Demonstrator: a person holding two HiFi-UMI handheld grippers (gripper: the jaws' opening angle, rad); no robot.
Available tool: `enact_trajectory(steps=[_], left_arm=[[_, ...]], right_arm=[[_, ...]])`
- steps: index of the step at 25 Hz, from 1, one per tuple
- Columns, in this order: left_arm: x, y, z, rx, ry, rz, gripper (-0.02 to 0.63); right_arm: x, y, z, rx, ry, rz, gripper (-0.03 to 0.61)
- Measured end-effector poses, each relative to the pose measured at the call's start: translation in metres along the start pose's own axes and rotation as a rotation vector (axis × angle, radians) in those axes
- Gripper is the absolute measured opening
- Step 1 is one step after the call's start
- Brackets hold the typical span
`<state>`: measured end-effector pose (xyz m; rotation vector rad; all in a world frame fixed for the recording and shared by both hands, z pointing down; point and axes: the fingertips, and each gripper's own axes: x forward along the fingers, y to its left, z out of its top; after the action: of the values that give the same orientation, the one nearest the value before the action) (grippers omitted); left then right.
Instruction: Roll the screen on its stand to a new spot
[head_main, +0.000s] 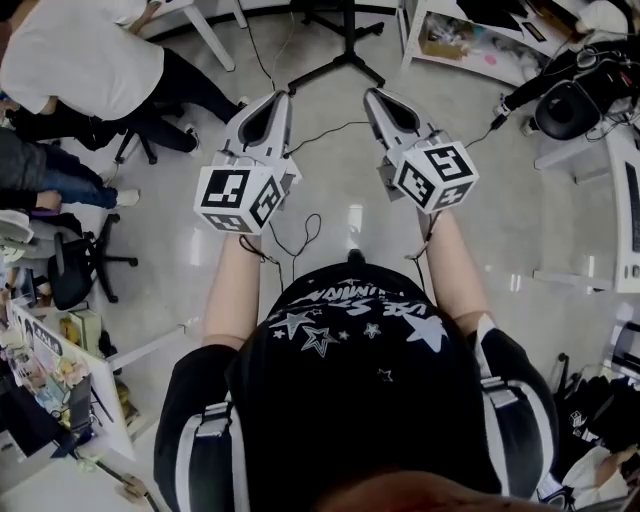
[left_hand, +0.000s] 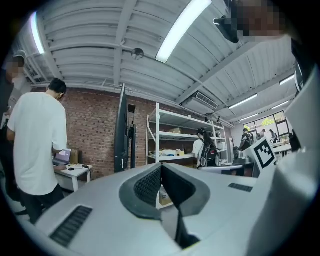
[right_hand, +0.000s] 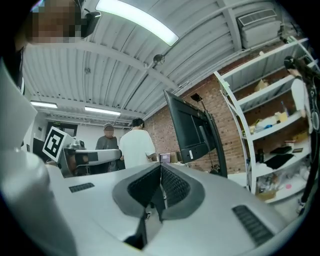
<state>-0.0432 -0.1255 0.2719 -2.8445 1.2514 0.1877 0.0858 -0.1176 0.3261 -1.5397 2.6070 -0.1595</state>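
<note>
The screen (right_hand: 189, 129) is a dark flat panel on a black stand in front of a brick wall. From the left gripper view the screen (left_hand: 121, 129) shows edge-on. In the head view only the stand's black base legs (head_main: 345, 60) show, on the floor ahead of both grippers. My left gripper (head_main: 277, 98) and right gripper (head_main: 374, 96) are held side by side, pointing towards those legs and short of them. Up close, the left gripper (left_hand: 161, 166) and the right gripper (right_hand: 161, 168) each have their pads pressed together with nothing between them.
A person in a white shirt (head_main: 80, 50) stands at the far left by a desk. An office chair (head_main: 75, 265) sits at the left. White shelving (left_hand: 176, 142) stands right of the screen. A thin cable (head_main: 300, 235) trails on the floor. A black bag (head_main: 565, 105) lies at the right.
</note>
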Motion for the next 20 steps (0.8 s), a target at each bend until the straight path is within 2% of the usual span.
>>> enact_trajectory(steps=[6, 12, 20], left_arm=[[0.022, -0.001, 0.01, 0.019, -0.108, 0.068, 0.011], [0.033, 0.002, -0.002, 0.019, -0.064, 0.063, 0.011], [0.063, 0.035, -0.017, -0.031, 0.011, 0.061, 0.011]], right_arm=[[0.01, -0.039, 0.001, 0.007, 0.017, 0.036, 0.006], [0.022, -0.049, -0.006, 0.032, 0.024, 0.047, 0.006], [0.055, -0.057, -0.013, 0.025, 0.054, 0.035, 0.007]])
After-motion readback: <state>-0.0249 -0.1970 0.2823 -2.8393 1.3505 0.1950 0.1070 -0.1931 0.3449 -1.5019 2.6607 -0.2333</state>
